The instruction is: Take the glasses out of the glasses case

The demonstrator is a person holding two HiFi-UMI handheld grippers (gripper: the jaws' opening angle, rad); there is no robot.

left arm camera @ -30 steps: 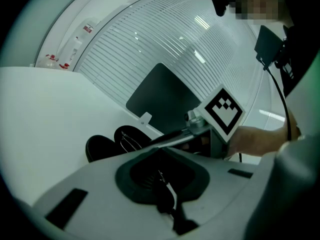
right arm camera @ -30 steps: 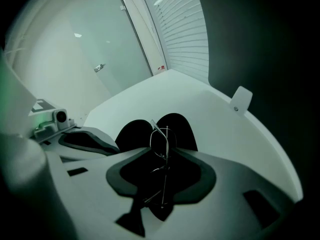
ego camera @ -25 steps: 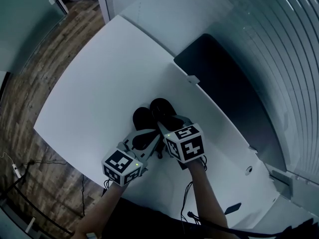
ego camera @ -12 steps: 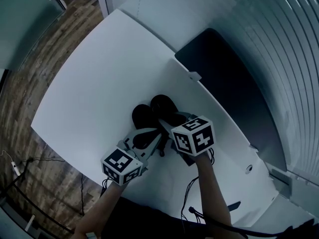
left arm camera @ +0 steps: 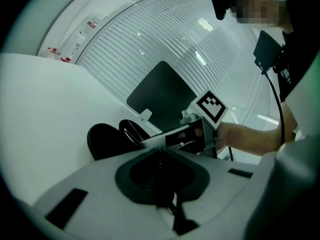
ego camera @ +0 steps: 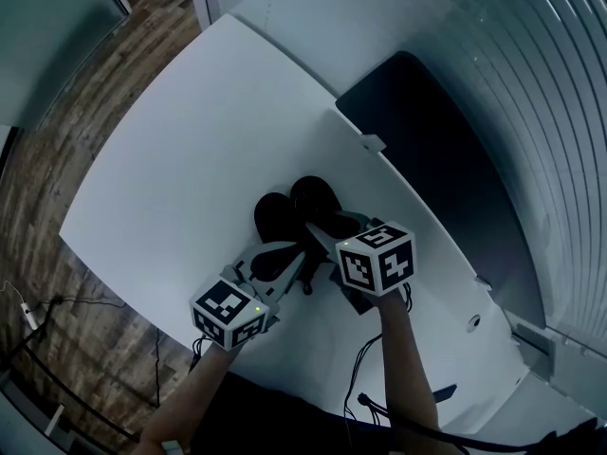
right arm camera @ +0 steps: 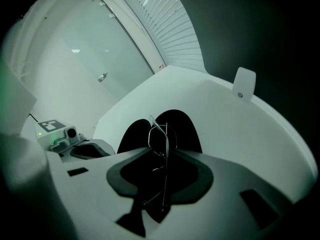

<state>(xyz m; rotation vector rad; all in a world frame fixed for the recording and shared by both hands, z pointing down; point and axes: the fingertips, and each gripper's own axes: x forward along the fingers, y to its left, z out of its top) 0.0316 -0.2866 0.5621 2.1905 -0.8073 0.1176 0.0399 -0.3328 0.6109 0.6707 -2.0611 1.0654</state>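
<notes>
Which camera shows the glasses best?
Right gripper view: the thin wire-framed glasses fill the middle, between its jaws that have just been closing. The left gripper view shows a sliver in the black case; in the head view the right gripper covers them.

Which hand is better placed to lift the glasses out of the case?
Probably right. The right gripper, jaws just closing, has the glasses between them over the open case; the left gripper lies beside it.
</notes>
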